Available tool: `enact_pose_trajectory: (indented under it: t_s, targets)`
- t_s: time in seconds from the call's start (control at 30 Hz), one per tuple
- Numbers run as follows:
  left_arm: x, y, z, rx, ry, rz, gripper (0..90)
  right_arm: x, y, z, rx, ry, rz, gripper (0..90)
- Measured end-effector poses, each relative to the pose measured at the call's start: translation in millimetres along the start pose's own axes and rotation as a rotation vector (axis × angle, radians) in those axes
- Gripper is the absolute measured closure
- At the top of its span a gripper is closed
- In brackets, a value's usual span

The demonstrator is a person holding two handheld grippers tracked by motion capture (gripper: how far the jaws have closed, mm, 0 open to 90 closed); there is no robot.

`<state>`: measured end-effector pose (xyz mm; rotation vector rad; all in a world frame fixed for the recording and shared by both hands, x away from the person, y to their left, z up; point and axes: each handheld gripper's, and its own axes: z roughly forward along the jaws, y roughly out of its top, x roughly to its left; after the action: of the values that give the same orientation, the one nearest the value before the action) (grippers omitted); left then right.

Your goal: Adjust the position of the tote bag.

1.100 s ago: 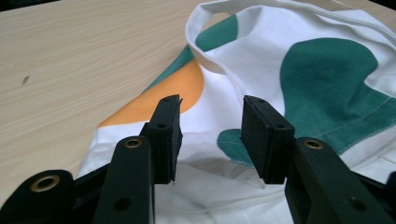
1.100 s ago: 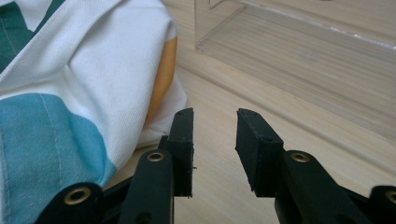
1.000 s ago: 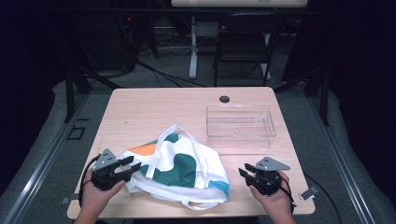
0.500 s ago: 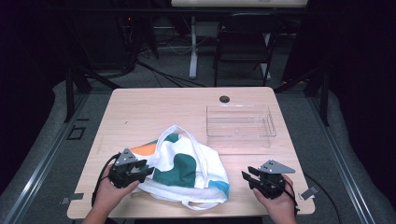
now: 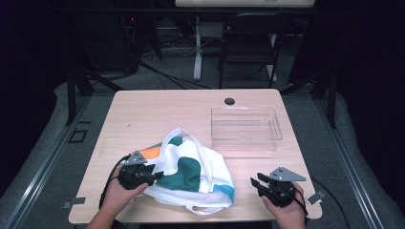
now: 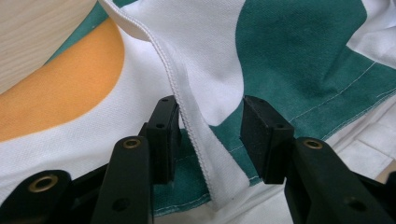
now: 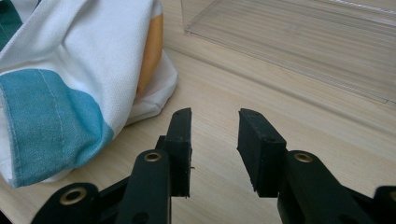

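Left gripper (image 6: 208, 135): jaws apart, just now closing, set astride a stitched hem fold of the bag; pads not pressed on it.
Right gripper (image 7: 214, 149): jaws apart, nothing between, over bare table (image 5: 157, 112).
Cloth bag (image 5: 191, 171): crumpled at near centre; long axis left to right.
Clear tray (image 5: 246, 129): far right.

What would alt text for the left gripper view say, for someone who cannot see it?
Two black jaws of the left gripper stand open around a stitched white fold of a cloth bag printed with green and orange patches, and they have just been closing on it. A strip of pale wooden table shows at the top left.
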<state>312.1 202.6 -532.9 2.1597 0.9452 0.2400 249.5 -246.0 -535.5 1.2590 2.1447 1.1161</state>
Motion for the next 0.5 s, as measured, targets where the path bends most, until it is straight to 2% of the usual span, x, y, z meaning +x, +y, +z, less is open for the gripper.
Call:
enact_pose_trajectory:
  t_s: [0.2,0.37,0.5]
  targets:
    - [-0.7,-1.0,-1.9,0.018,-0.010,-0.001,69.9,1.4,1.0,1.7,0.001,0.009,-0.012,67.1]
    - [-1.9,-3.3,-4.3,0.023,-0.009,-0.003,73.7,4.4,4.7,1.1,-0.030,0.020,-0.020,68.2]
    - [-3.8,-5.8,-6.7,0.030,-0.011,0.004,76.3,5.0,6.6,4.0,-0.024,0.020,-0.031,68.2]
